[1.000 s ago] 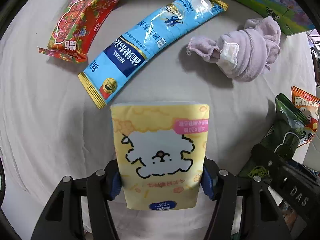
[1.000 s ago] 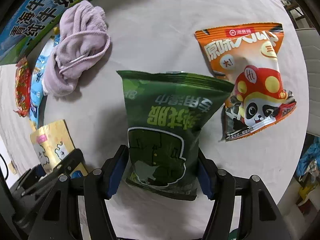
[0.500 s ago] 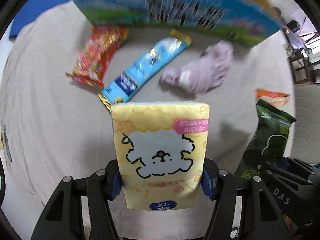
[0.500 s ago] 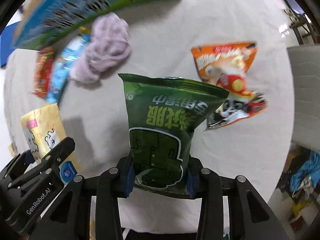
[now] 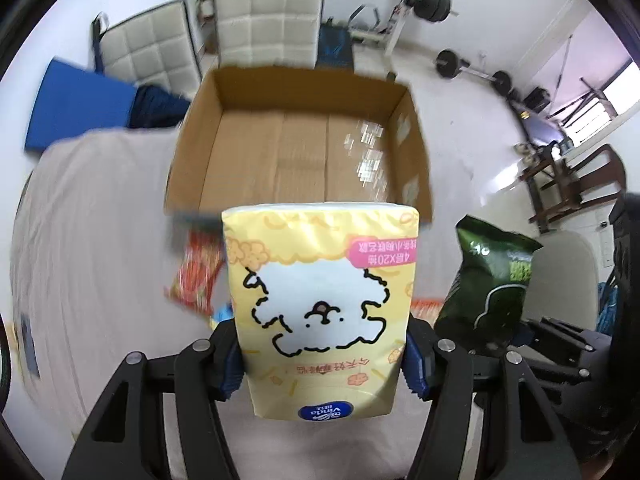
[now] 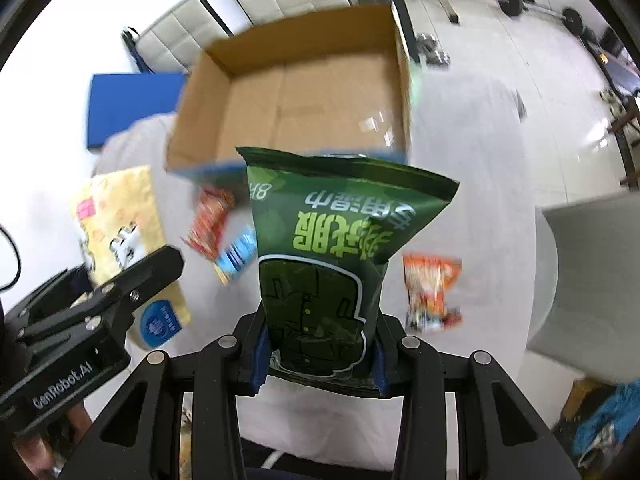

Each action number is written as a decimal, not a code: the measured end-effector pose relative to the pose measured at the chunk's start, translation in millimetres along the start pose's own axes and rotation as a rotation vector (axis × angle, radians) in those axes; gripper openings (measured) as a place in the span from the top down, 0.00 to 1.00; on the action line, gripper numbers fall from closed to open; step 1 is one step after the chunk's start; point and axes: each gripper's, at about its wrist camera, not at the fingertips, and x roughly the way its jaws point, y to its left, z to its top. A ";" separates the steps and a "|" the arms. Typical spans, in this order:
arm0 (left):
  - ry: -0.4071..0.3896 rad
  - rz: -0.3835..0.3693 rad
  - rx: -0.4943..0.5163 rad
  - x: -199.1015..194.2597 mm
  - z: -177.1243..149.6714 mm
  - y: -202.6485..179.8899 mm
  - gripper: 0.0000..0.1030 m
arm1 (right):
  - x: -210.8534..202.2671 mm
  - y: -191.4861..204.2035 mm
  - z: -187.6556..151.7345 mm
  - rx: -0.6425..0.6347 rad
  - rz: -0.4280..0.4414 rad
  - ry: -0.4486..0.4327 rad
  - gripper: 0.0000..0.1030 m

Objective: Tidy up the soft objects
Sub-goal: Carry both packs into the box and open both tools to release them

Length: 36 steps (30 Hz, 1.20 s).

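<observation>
While both packs lay low over the white-covered table [image 5: 100, 220] a second ago, they now hang well above it, and an open cardboard box [image 5: 298, 148] fills the upper middle of both views where only its printed side showed before. The left hand-held gripper [image 5: 325, 354] clamps a yellow tissue pack [image 5: 322, 304] between its blue pads, the grip unchanged from the earlier frames. The right hand-held gripper [image 6: 320, 354] squeezes a green snack bag [image 6: 332, 256] at its lower end; its jaws have just been closing, and the bag's base is now pinched narrower than before. Each pack stands in front of the box's near wall, held in the air, not inside it. Below, left on the table and blurred, lie a red packet [image 6: 210, 222], a blue sachet [image 6: 236, 254] and an orange snack bag [image 6: 432, 288]. The purple cloth seen earlier is hidden in these views. Padded chairs [image 5: 264, 20] and gym weights [image 5: 452, 66] now appear beyond the box.
</observation>
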 end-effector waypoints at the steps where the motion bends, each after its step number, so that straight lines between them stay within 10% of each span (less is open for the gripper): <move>1: -0.007 -0.003 0.004 19.1 14.2 10.1 0.42 | -0.6 5.2 11.1 -0.005 -0.004 -0.014 0.60; 15: 0.156 -0.046 0.002 176.3 172.3 53.6 0.42 | 84.6 5.4 197.4 -0.016 -0.063 0.012 0.60; 36: 0.310 -0.023 0.037 272.1 194.9 46.9 0.41 | 234.1 -13.9 274.2 -0.028 -0.158 0.199 0.59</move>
